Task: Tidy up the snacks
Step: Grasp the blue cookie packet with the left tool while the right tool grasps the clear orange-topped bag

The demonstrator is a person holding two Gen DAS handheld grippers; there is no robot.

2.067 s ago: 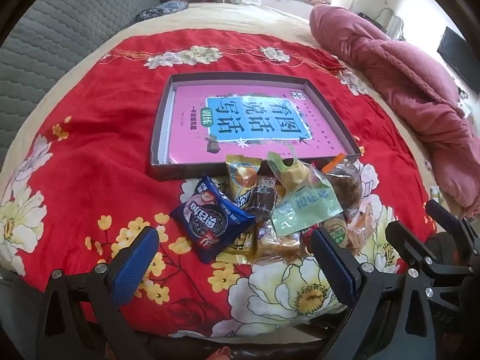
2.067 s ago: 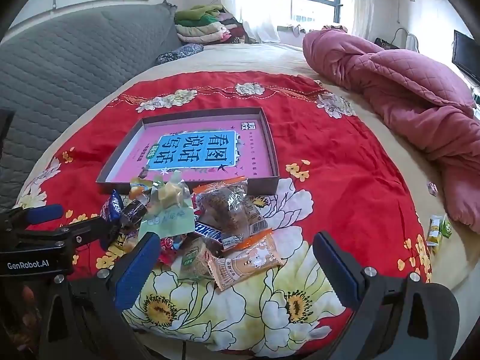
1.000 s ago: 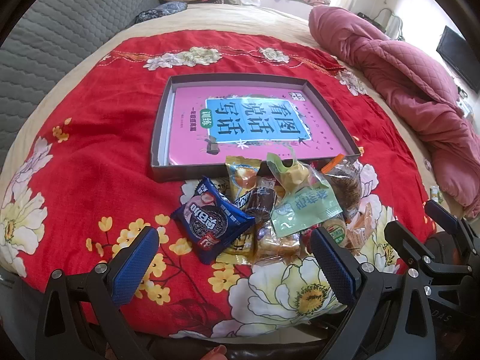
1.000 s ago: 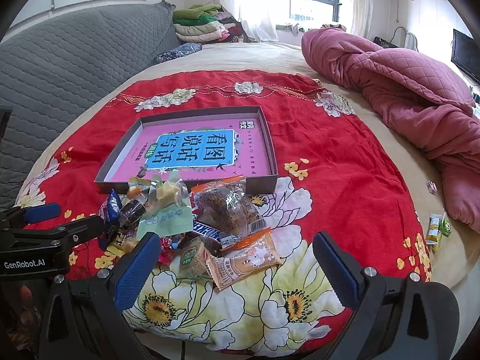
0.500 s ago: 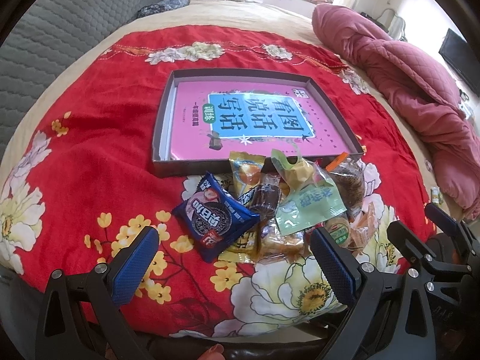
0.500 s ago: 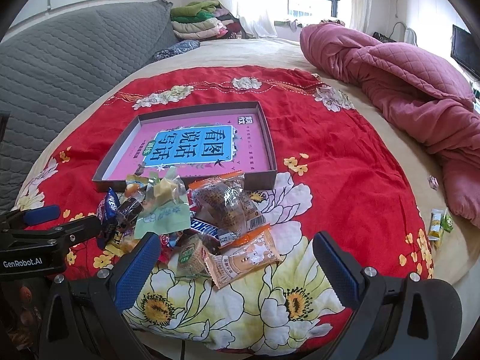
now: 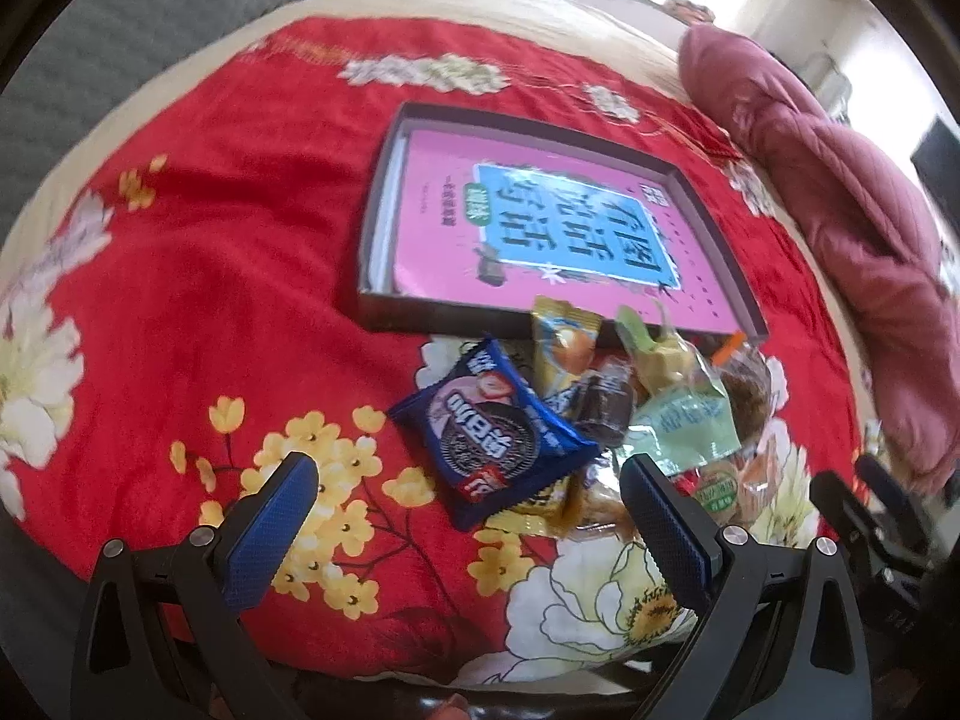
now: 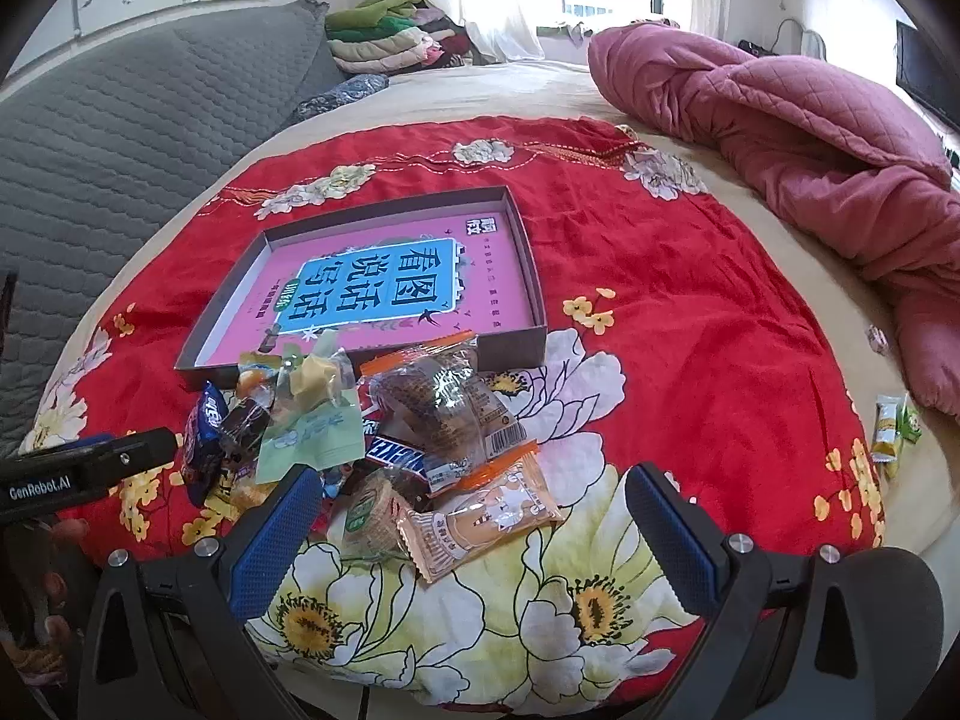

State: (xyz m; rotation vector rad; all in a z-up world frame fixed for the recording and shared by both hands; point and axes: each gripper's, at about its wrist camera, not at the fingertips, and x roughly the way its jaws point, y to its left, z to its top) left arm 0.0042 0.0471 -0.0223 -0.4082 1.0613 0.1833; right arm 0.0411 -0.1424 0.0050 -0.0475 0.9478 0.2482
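A pile of wrapped snacks (image 8: 384, 438) lies on the red floral cloth in front of a shallow dark box (image 8: 528, 276) with a pink and blue printed bottom. A blue cookie pack (image 7: 489, 438) is at the pile's left, a green packet (image 7: 684, 420) in the middle, an orange-edged cracker pack (image 8: 480, 525) at the front. My left gripper (image 7: 468, 534) is open, just short of the blue pack. My right gripper (image 8: 474, 534) is open, with the cracker pack between its fingers' line. The box also shows in the left wrist view (image 7: 384, 204).
A crumpled pink quilt (image 8: 810, 138) lies at the right. A grey padded headboard (image 8: 120, 120) is at the left. Two small snack packs (image 8: 891, 426) lie off the cloth at the right. Folded clothes (image 8: 384, 36) are stacked at the back.
My left gripper has moved forward and left toward the blue cookie pack; its view is blurred by motion. My right gripper has moved slightly closer to the pile.
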